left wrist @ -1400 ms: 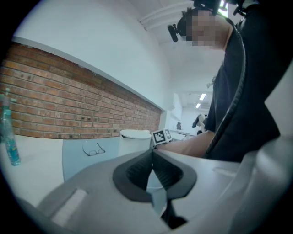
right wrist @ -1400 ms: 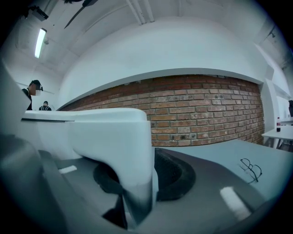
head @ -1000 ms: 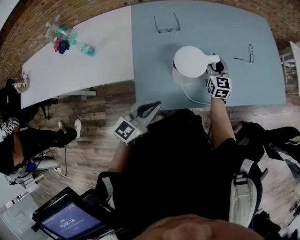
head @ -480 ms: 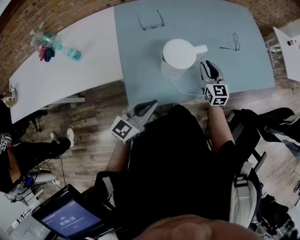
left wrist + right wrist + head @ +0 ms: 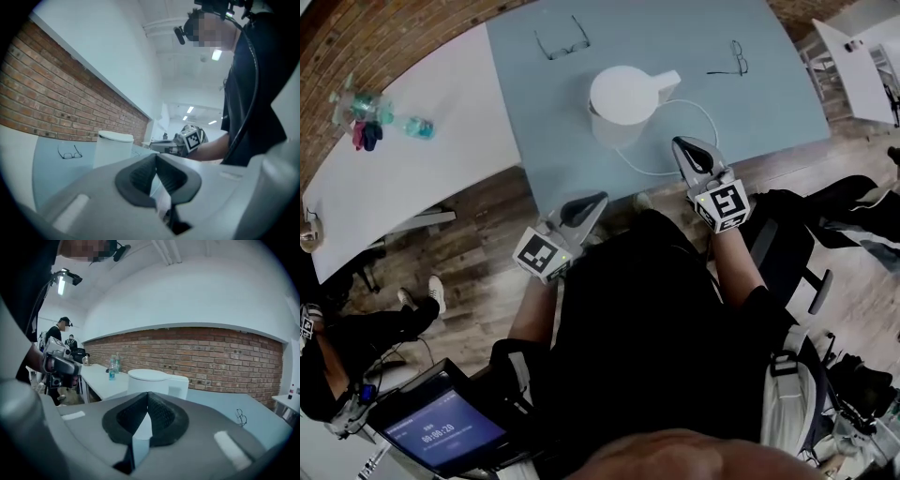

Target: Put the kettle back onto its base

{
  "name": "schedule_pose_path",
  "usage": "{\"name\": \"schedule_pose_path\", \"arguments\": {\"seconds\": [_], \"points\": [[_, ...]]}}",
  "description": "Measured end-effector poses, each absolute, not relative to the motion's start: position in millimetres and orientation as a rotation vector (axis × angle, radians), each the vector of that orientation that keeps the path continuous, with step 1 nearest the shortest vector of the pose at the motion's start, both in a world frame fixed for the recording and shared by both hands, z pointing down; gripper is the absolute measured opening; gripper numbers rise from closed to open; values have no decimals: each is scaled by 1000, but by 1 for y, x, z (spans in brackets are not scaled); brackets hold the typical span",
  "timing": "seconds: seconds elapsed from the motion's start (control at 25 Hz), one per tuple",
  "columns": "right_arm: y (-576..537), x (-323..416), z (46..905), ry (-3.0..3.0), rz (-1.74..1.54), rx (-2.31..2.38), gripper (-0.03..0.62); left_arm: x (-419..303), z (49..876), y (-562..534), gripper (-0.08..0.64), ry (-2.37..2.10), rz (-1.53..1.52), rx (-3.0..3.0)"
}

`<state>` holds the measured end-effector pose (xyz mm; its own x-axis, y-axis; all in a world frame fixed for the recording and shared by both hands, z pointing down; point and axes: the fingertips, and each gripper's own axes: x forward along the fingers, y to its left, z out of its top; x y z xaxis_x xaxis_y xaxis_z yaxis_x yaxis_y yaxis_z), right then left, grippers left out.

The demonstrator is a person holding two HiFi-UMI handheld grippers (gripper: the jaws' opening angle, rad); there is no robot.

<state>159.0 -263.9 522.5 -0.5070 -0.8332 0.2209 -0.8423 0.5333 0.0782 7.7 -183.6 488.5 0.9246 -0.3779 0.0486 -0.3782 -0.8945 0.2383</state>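
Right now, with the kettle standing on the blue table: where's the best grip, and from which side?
Take the handle, the block sticking out on the right of the kettle. The body looks too wide for the jaws. Come from the right with the right gripper; its jaws have just closed on nothing, so open first.

The left grey two-jaw gripper (image 5: 591, 199) is held low in front of the torso and points roughly level. Its black ribbed pads meet at the tips, with nothing between them. The left marker cube (image 5: 542, 255) sits at its rear end, ahead of the left forearm (image 5: 528, 314). The right grey two-jaw gripper (image 5: 683, 143) is held further forward and tilted slightly down. Its jaws have just closed, pads touching, nothing gripped. The right marker cube (image 5: 725, 205) sits ahead of the right forearm (image 5: 741, 262).
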Motion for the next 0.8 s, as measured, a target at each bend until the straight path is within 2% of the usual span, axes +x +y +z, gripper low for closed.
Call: {"name": "schedule_pose_path", "arguments": {"seconds": [0.48, 0.8], "points": [[-228, 146, 511, -2759, 45, 1142, 5, 35, 495, -151, 2, -709, -1, 2827], [-169, 166, 506, -2792, -45, 965, 5, 85, 480, -116, 2, -701, -36, 2852]]}}
